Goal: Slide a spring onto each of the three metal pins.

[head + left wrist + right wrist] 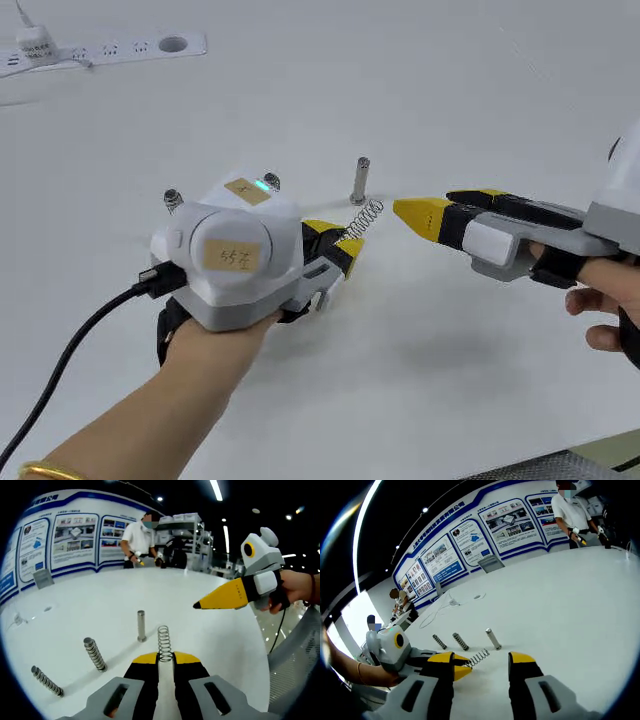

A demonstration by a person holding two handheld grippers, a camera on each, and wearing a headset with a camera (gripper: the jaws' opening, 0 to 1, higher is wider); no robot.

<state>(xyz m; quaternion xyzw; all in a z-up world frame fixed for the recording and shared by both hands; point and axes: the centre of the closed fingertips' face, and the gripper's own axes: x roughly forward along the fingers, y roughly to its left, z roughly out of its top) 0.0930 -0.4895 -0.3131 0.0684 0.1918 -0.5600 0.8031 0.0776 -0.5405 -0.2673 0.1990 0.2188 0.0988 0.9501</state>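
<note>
- The loose spring (pixel 164 642) is a thin steel coil. I have one end nipped between the jaws of my left gripper (pixel 165 659), and the rest sticks straight out past the yellow tips.
- Its free end points between the bare pin and the tip of my right gripper (pixel 404 209), which is near it and not touching.
- The bare pin (pixel 141 625) is a short, plain metal cylinder. It stands upright just beyond the spring's free end, a little left of my left gripper's line.
- The nearer sprung pin (pixel 95 654) is sleeved in a coil and stands left of my left gripper.
- The farther sprung pin (pixel 47 681) is coiled the same way and stands further left again.
</note>
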